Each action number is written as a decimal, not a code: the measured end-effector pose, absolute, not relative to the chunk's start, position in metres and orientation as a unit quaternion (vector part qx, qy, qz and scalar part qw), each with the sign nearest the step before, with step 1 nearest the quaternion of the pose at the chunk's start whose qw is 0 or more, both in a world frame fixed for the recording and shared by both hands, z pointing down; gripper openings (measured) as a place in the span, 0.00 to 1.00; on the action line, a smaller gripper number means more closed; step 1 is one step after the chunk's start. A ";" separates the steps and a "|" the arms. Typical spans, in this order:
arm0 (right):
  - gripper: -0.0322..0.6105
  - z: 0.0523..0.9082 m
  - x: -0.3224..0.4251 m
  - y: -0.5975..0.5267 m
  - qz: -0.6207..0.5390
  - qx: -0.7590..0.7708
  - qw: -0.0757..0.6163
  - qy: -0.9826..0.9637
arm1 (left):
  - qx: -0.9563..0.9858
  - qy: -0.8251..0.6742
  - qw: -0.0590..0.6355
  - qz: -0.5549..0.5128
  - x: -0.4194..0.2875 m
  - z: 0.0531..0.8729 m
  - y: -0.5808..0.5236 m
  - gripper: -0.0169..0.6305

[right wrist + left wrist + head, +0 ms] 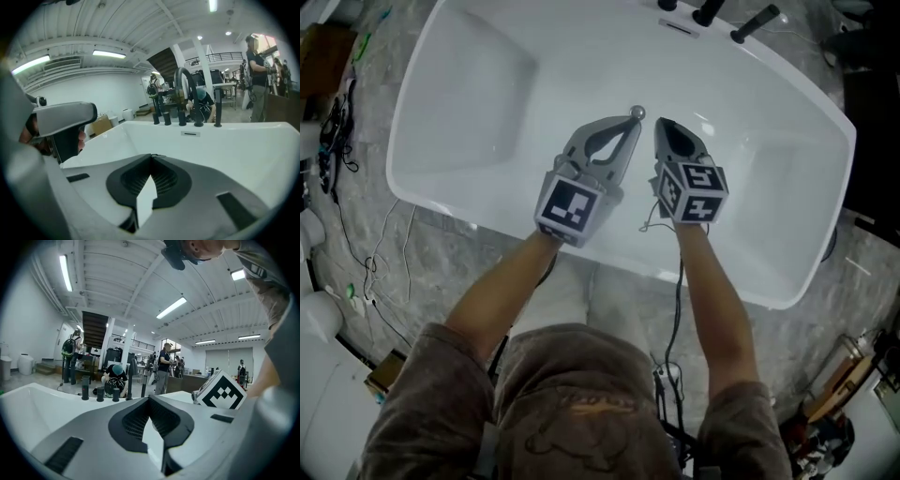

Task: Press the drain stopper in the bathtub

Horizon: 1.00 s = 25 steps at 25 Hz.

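We are looking down into a white bathtub (405,141) with both grippers held over its middle. The drain stopper (637,112), a small chrome knob on the tub floor, is sitting right at the tip of the left gripper (630,121) in the head view. The right gripper (660,126) is hanging just beside the stopper, apart from it. Both are empty: the left gripper's pads (136,422) are pressing together at the tips with nothing between them, and the right gripper's pads (165,180) are doing the same.

Risks, as we are judging them:
- The stopper is small, domed and shiny, so a closed tip coming down off-centre is likely sliding off onto the glossy tub floor without clicking it.
- The 2 grippers are working close together, so they are at risk of bumping and knocking the press sideways.
- A push that is too light or angled is probably leaving the stopper unlatched.

Hard to make out: we are not seeing the stopper in either gripper view, since each jaw body is blocking the tub floor below it. So we are not able to tell whether the left tip is touching the stopper or hovering above it, nor whether the stopper is up or down. The black tap fittings (709,11) are getting cut off at the top edge of the head view, with the overflow slot (680,28) just below them.
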State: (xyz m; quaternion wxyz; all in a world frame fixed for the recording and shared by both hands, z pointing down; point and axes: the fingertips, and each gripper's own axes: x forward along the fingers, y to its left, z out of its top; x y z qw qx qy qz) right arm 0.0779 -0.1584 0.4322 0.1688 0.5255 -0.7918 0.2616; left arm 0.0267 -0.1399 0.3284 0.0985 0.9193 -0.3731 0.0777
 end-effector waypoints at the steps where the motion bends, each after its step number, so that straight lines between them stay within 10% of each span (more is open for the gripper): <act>1: 0.05 0.418 0.076 -0.156 0.257 0.525 0.165 -0.794 | 0.919 -0.373 0.098 0.076 0.027 0.318 -0.136 0.03; 25: 0.05 0.163 0.035 -0.046 0.159 0.509 0.057 -0.844 | 0.929 -0.355 0.078 0.061 0.002 0.139 -0.036 0.03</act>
